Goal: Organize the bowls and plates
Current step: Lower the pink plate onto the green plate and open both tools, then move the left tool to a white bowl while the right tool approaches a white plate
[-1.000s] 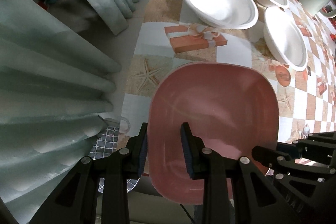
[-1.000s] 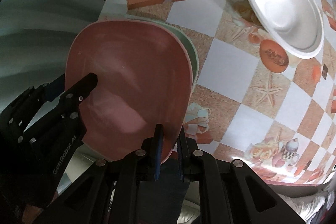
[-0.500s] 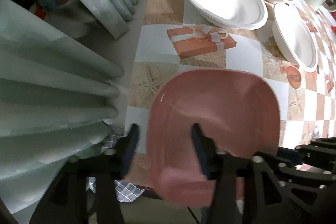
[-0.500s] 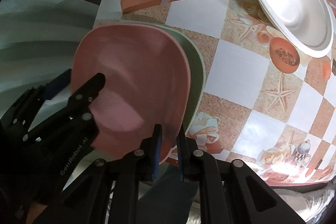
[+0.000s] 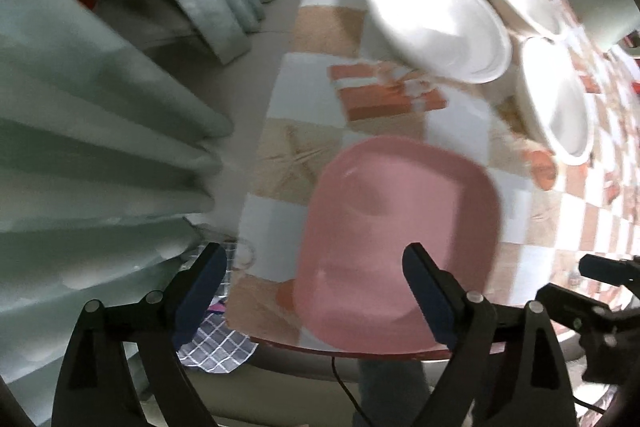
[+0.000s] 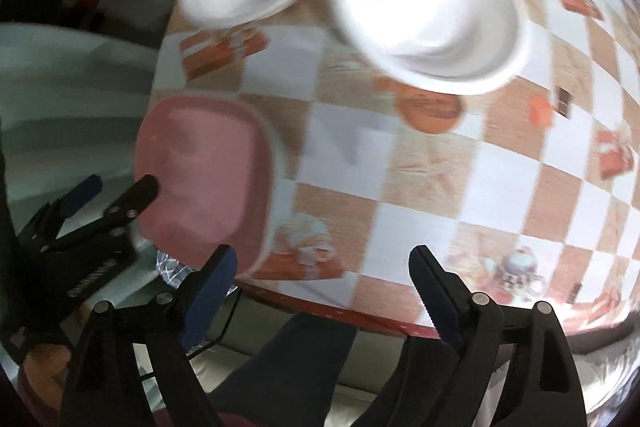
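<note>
Going left to right in the left wrist view, pale green curtains [image 5: 120, 131] are hanging at nine o'clock beside the table [image 5: 360, 107] with its checked cloth. The left claw [image 5: 316, 291] is standing spread, its jaws having just been opening, and nothing is pinched between them. The pink plate [image 5: 400, 239] is lying flat near the table's near edge, reaching from the claw's centre out to one o'clock, with only the right finger over it. A greenish rim seems to be peeking out beside it in the right wrist view, so it is probably sitting on another plate, though blur is making that uncertain. Further on, three white bowls [image 5: 436, 27] are sitting apart at twelve to two o'clock.

In the right wrist view the pink plate [image 6: 208, 179] is lying at ten o'clock, clear of the right claw [image 6: 324, 291], which is also spread, jaws just opened, gripping nothing. The left claw is showing at nine o'clock, its tips at the plate's near-left edge. The nearest white bowl [image 6: 428, 11] is sitting at about one o'clock, well beyond the fingertips.

The plate appears released, so the bowls are likely next. The right hand is looking better placed for the nearest bowl, which is round and so offers no preferred axis; its thin rim is the part to pinch.
</note>
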